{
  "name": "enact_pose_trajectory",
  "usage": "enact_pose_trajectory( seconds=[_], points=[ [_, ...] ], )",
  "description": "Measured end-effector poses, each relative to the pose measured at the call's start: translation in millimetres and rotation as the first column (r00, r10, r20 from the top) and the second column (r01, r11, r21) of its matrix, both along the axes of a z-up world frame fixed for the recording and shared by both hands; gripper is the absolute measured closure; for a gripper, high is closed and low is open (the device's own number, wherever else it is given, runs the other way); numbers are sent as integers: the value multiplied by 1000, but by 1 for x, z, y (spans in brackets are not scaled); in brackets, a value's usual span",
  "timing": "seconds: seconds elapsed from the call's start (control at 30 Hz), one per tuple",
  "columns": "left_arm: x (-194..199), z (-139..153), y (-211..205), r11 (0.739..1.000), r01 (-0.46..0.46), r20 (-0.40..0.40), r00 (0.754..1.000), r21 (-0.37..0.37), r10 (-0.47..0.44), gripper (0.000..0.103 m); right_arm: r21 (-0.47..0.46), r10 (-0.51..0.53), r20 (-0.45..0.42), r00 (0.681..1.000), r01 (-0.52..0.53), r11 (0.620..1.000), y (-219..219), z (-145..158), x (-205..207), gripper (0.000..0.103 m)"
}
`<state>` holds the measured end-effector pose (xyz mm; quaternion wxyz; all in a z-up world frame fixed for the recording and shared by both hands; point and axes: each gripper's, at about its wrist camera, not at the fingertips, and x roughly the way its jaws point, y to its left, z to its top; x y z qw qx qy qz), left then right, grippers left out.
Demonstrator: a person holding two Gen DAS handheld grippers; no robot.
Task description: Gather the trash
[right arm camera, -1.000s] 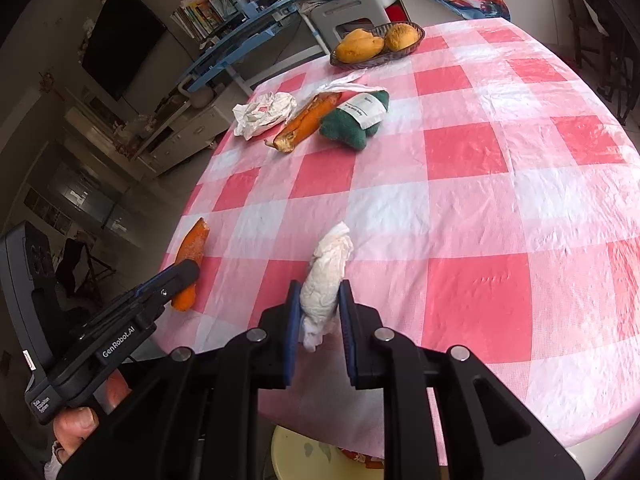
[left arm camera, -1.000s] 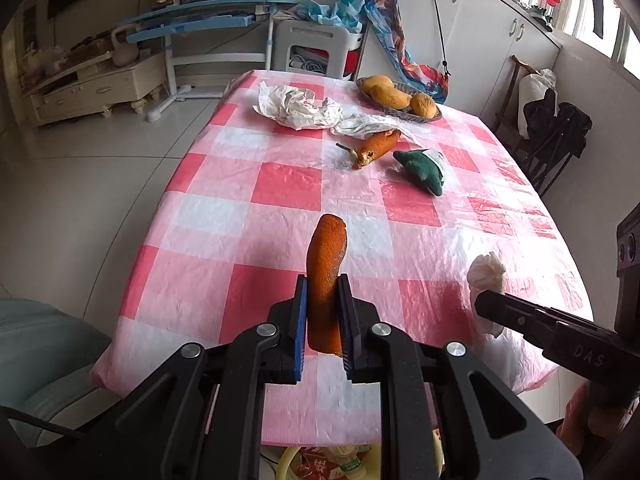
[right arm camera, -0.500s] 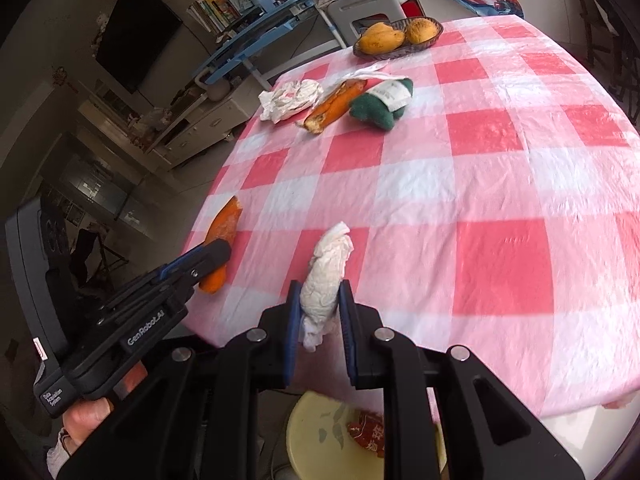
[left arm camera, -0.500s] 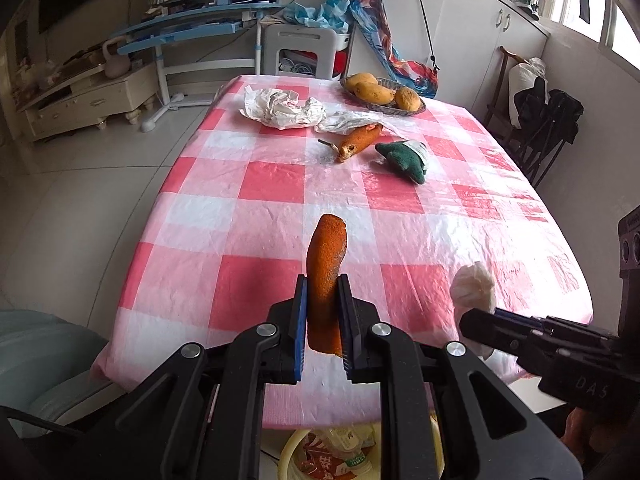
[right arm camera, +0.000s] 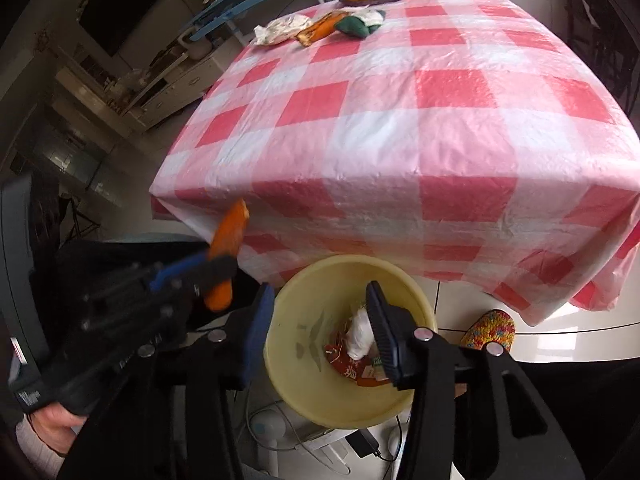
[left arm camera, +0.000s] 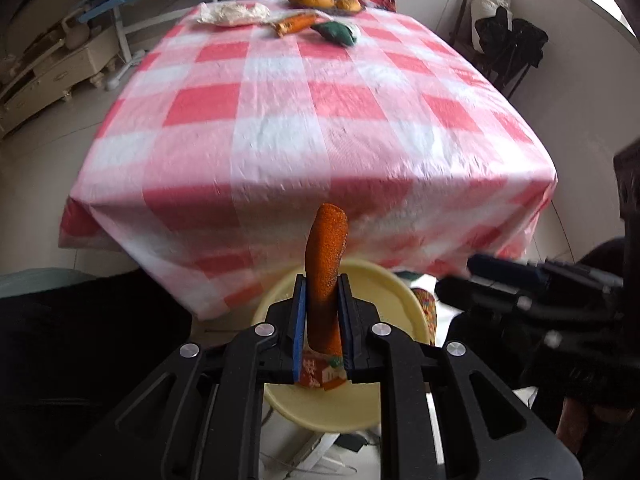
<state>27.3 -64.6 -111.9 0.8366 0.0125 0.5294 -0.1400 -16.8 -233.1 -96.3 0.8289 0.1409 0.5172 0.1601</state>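
Observation:
My left gripper [left arm camera: 322,292] is shut on an orange peel-like piece [left arm camera: 326,248] that sticks up between its blue pads, just above the yellow bin [left arm camera: 400,300] below the table's near edge. My right gripper [right arm camera: 318,292] hangs over the same yellow bin [right arm camera: 304,360]. Its jaws are opening and stand wide apart with nothing pressed between them. A white tissue wad [right arm camera: 360,336] lies inside the bin on red wrappers, beside the right finger. The left gripper [right arm camera: 216,268] with the orange piece [right arm camera: 232,228] shows blurred at the left.
The table with a pink checked cloth [left arm camera: 320,120] carries crumpled paper [left arm camera: 236,12], an orange piece [left arm camera: 296,22], a green pouch [left arm camera: 336,32] and a fruit basket [left arm camera: 332,0] at its far end. A patterned slipper [right arm camera: 488,328] is on the floor. Cables lie under the bin.
Both grippers have pulled back off the table's near edge to above the yellow bin. The right jaws have opened and the white wad has dropped into the bin.

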Motion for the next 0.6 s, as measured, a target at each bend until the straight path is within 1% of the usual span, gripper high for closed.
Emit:
enact_pose_trajectory(
  seconds=[0.03,0.1,0.17,0.2,0.23,0.33,0.43,0.47,0.6],
  points=[
    [-4,-3,-2,1000,6,-5,1000,17,-6,89,10,-17,21,1000,17,1000,-3,2,1,53],
    [-12,-2,-5,999,20,9,1000,42,-21,88,17,-58,70,996,57,998,-11,7,-1,50],
    [-16,5,-7,999,20,53,998,48,-23,85,24,-91,112,990,88,996,-12,12,-1,44],
    [-18,11,-7,999,16,84,996,51,-20,80,23,-103,127,987,100,995,-14,13,-1,43],
    [-20,15,-6,998,9,116,993,58,-15,72,18,-114,137,984,112,994,-14,15,0,42],
    [-18,24,-2,996,-34,187,982,79,19,57,-1,-149,151,977,151,989,-17,14,5,39],
    [-14,29,6,994,-87,218,973,71,69,49,-16,-185,164,969,190,982,-18,14,7,36],
    [-11,31,8,992,-104,225,970,65,87,48,-21,-192,168,967,198,980,-18,14,8,35],
    [-7,35,18,983,-179,255,953,48,161,37,-52,-201,178,963,213,976,-17,11,10,33]
  ],
)
